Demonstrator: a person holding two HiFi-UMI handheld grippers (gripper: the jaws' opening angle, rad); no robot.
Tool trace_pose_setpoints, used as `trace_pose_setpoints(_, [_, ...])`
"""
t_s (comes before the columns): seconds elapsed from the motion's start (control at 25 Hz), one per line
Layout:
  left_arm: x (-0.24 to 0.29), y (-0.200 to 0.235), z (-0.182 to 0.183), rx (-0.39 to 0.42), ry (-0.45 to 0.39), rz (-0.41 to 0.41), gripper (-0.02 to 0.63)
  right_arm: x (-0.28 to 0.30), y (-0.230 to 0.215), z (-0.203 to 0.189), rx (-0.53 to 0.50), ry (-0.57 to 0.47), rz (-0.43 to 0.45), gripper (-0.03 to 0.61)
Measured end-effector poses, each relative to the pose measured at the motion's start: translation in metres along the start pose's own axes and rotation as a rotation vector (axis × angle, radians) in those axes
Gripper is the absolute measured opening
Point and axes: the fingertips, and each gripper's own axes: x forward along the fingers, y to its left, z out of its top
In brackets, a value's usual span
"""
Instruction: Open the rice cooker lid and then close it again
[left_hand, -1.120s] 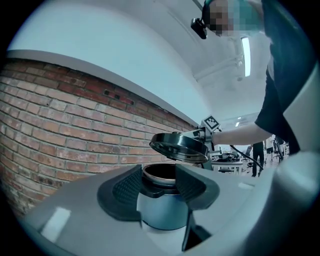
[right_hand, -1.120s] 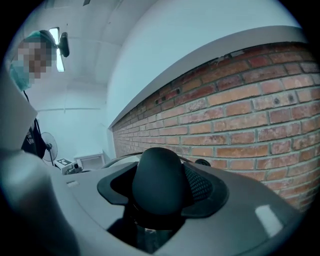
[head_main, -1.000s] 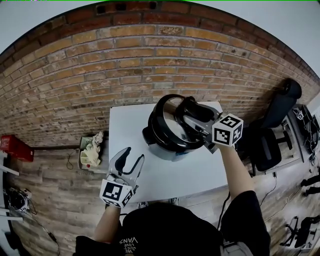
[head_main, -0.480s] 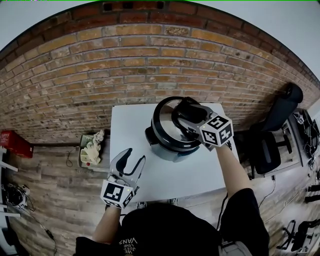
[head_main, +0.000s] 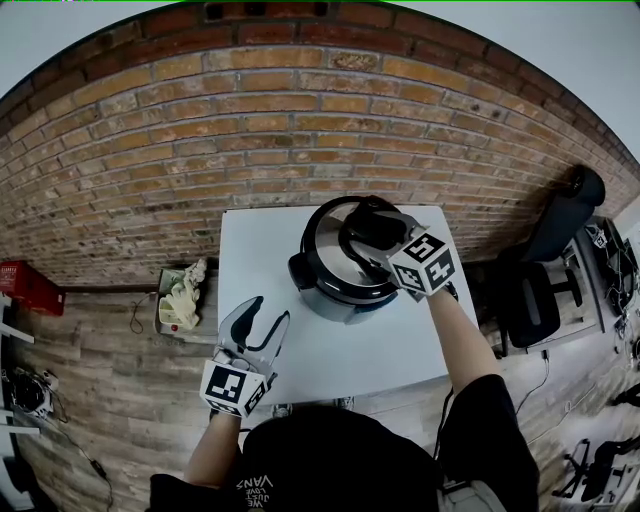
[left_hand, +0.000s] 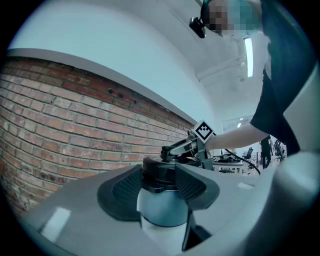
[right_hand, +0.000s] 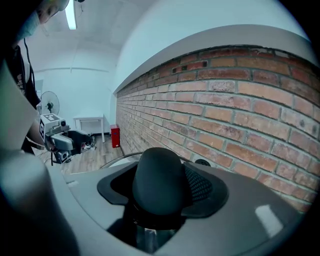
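In the head view, the rice cooker (head_main: 330, 292) is standing toward the far right part of the white worktop (head_main: 258, 245), close to the brick wall (head_main: 250, 130). Its lid (head_main: 322, 245) is lying over the top of the pot; whether it is fully seated cannot be told from here. The right claw (head_main: 378, 236) is reaching in from the right, and its jaws are straddling the black lid handle (head_main: 362, 222). The left claw (head_main: 266, 312) is hovering over the near left part of the worktop, well apart from the cooker, with its jaws spread wide and nothing between them.

In the left gripper view, the left claw (left_hand: 157, 185) is pointing level at the rice cooker (left_hand: 162, 217). The pale body and the dark lid (left_hand: 159, 176) are showing in the gap between the two wide-set pads, but the pads are touching neither. Beyond, the right claw (left_hand: 171, 150) is sitting on top of the lid, with the person's forearm running off to the right.

In the right gripper view, the right claw (right_hand: 160, 192) is gripping the lid handle (right_hand: 157, 177). The rounded black knob is filling the space between the jaws, which are standing wide because of its bulk, and both pads are pressing against its sides. A curved edge of the lid (right_hand: 116, 160) is peeking out to the left of the knob. Far off at the left, the left claw (right_hand: 59, 139) is holding over the worktop, and a red box (right_hand: 115, 136) is standing on the floor by the wall.
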Motion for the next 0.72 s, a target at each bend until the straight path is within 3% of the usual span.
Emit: trace_pose_setpoints(0.72, [0.0054, -0.0016, -0.0036, -0.007, 0.014, -0.016, 0.184, 0.0087, 0.0064, -0.0045, -0.051, 0.024, -0.031, 0.281])
